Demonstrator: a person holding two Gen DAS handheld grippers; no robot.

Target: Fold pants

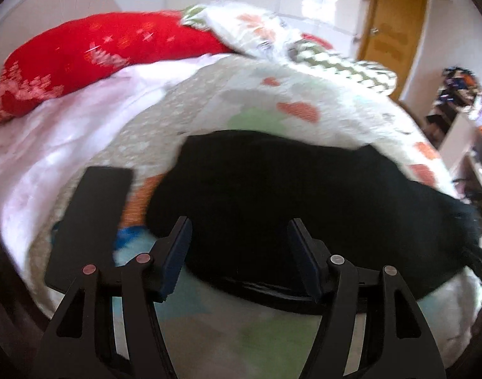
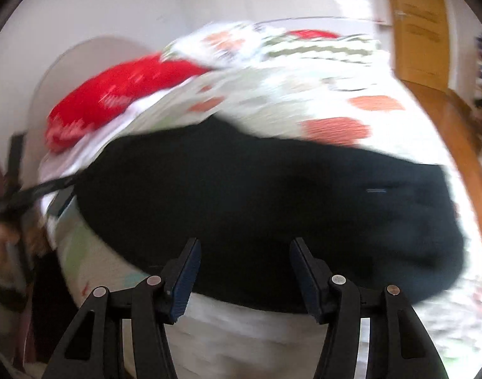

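Observation:
Black pants (image 1: 272, 195) lie in a dark heap on a bed with a patterned cover (image 1: 272, 101). My left gripper (image 1: 239, 224) hovers over their near edge, open, with nothing pinched between its pads. In the right wrist view the pants (image 2: 256, 195) spread wide across the cover, a small pale label showing towards the right. My right gripper (image 2: 244, 243) is held above their near edge, also open and gripping no cloth. Both views are blurred by motion.
A flat black slab (image 1: 92, 218) lies on the cover left of the pants. A red pillow (image 1: 83, 53) and a white blanket (image 1: 67, 132) sit at the head end. A wooden door (image 1: 392, 19) and cluttered shelves (image 1: 462, 120) stand to the right. A black strap (image 2: 42, 189) trails off left.

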